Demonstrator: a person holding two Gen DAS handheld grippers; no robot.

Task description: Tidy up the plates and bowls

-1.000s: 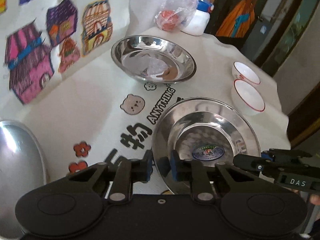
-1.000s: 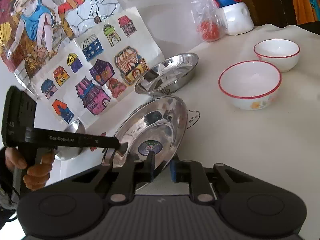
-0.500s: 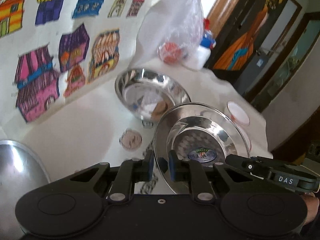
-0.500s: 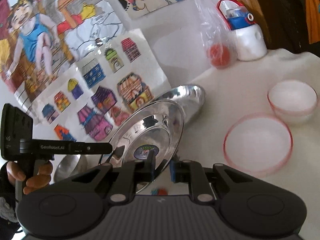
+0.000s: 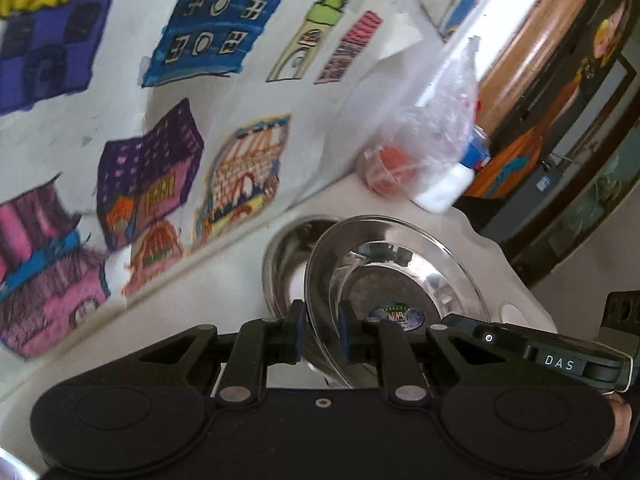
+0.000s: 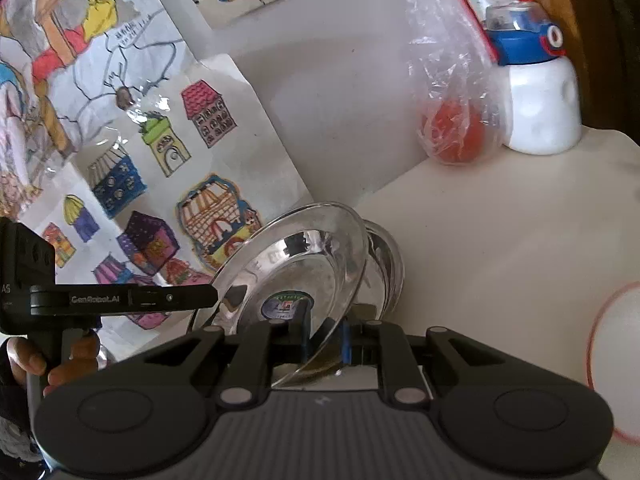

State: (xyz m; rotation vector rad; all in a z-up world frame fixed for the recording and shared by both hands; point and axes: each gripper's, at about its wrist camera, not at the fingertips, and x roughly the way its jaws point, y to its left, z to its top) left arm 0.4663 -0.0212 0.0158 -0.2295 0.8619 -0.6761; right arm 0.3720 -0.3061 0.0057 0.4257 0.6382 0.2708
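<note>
Midway, by the look of it: left tongs (image 5: 319, 330) and right tongs (image 6: 325, 336) both clenched on the rim of one steel plate (image 6: 296, 276), held tilted just above the second steel plate (image 5: 282, 264), not yet nested. Left to do, judging so: setting it down, then the red-rimmed bowl (image 6: 618, 364) right of that plate. Bowl cut off at the frame edge; second plate mostly hidden; tabletop (image 6: 500, 240) contact impossible to tell.

A clear plastic bag (image 6: 452, 92) holding something red leans beside a white bottle (image 6: 540, 112), near house drawings (image 5: 152, 176).
</note>
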